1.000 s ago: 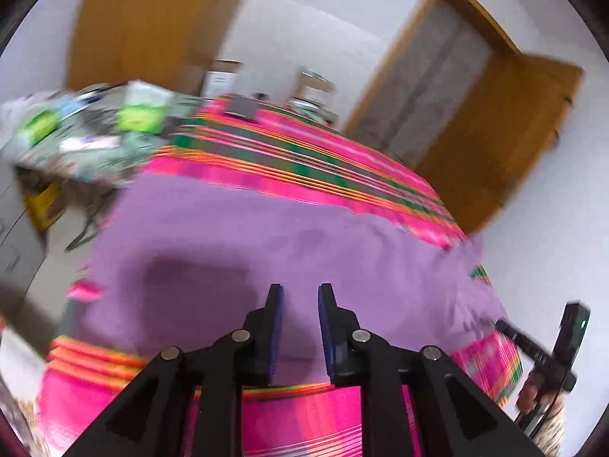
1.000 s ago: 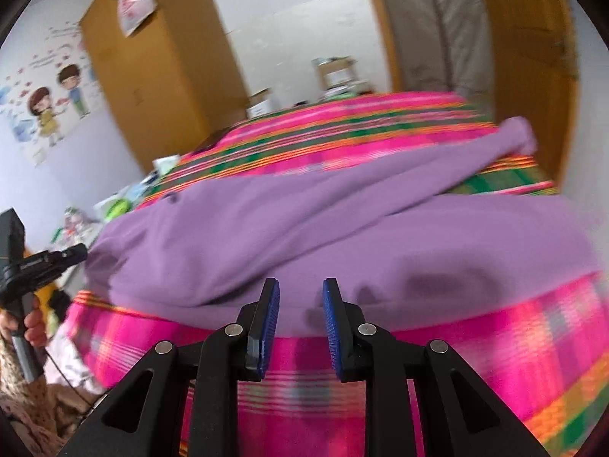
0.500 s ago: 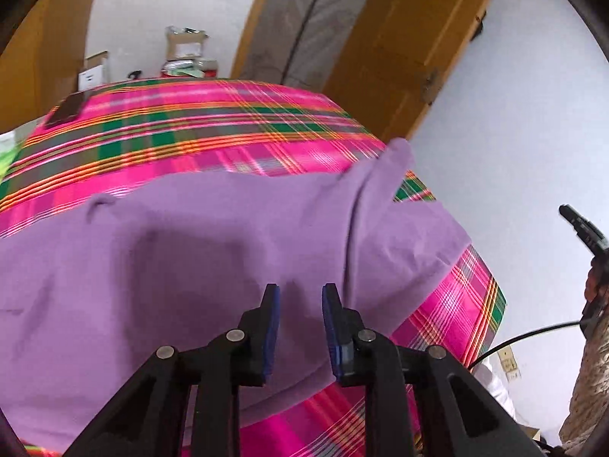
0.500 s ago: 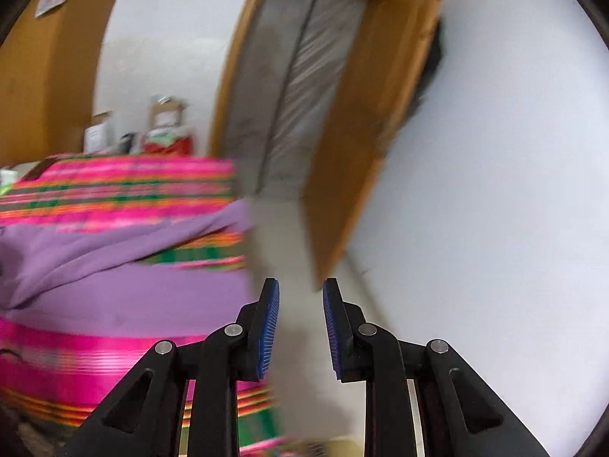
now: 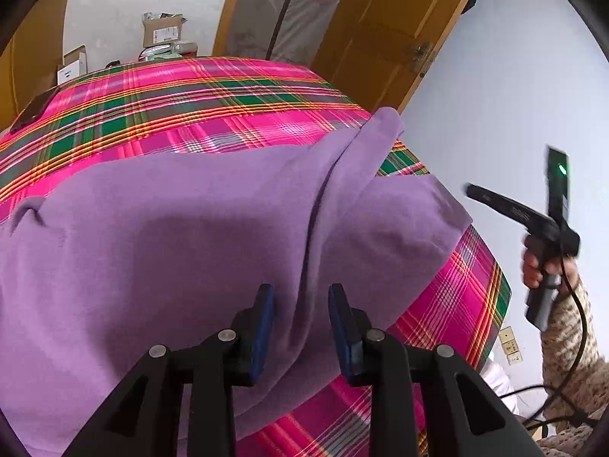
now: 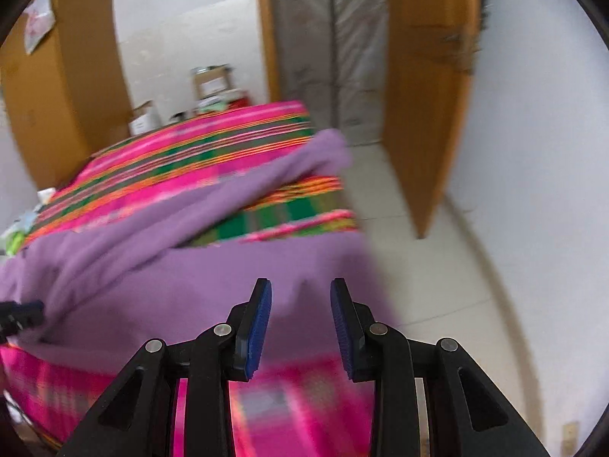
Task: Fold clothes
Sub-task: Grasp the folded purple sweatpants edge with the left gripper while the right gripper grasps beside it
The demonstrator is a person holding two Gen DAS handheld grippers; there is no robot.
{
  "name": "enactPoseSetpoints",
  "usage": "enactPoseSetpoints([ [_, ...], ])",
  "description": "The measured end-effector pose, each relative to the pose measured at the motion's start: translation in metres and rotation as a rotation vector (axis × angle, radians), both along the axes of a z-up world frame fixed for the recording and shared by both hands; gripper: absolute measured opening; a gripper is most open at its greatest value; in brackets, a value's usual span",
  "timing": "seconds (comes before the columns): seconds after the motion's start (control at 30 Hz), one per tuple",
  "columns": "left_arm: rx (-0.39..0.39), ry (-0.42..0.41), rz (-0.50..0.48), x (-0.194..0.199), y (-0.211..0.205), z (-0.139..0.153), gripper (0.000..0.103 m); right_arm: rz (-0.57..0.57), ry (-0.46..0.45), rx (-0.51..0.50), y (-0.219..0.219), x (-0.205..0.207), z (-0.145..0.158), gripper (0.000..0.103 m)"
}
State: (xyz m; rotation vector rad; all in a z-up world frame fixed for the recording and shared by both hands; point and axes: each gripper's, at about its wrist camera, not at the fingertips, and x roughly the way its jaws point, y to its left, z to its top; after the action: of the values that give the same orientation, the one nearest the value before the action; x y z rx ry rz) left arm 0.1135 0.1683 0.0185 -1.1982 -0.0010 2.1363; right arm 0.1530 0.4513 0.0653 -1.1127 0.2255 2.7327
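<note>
Left hand-held gripper (image 5: 300,327): spread, nothing pinched; held over the purple garment (image 5: 171,236).
Garment, left view: spread across the near part of the plaid bed (image 5: 213,103), one sleeve (image 5: 365,152) laid toward the far right.
Right hand-held gripper (image 6: 300,327): spread, empty, above the garment's near right edge; picture blurred.
Step judged: reaching for a hold; an edge or sleeve would need pinching.

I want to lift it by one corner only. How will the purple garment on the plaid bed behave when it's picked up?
The purple garment probably goes floppy: it already drapes in soft folds over the plaid bed's edge. It looks fairly thick, so likely some weight. Its sleeve would probably dangle.
</note>
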Motion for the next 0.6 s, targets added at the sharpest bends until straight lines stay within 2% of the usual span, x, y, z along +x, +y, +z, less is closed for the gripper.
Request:
enactPoseSetpoints([
  [0.07, -0.003, -0.004, -0.002, -0.001, 0.003, -0.002, 0.030, 0.032, -0.016, -0.058, -0.001, -0.020, -0.015, 0.033],
  [0.2, -0.008, -0.012, -0.005, -0.002, 0.009, -0.006, 0.030, 0.093, -0.019, -0.106, -0.018, -0.061, -0.020, 0.033],
  [0.37, -0.012, -0.020, -0.010, -0.004, 0.017, -0.010, 0.030, 0.090, -0.034, -0.145, -0.030, -0.100, -0.024, 0.033],
  [0.6, -0.025, 0.016, -0.015, -0.006, 0.022, -0.012, 0.008, 0.082, -0.063, -0.131, -0.041, -0.123, -0.031, 0.033],
])
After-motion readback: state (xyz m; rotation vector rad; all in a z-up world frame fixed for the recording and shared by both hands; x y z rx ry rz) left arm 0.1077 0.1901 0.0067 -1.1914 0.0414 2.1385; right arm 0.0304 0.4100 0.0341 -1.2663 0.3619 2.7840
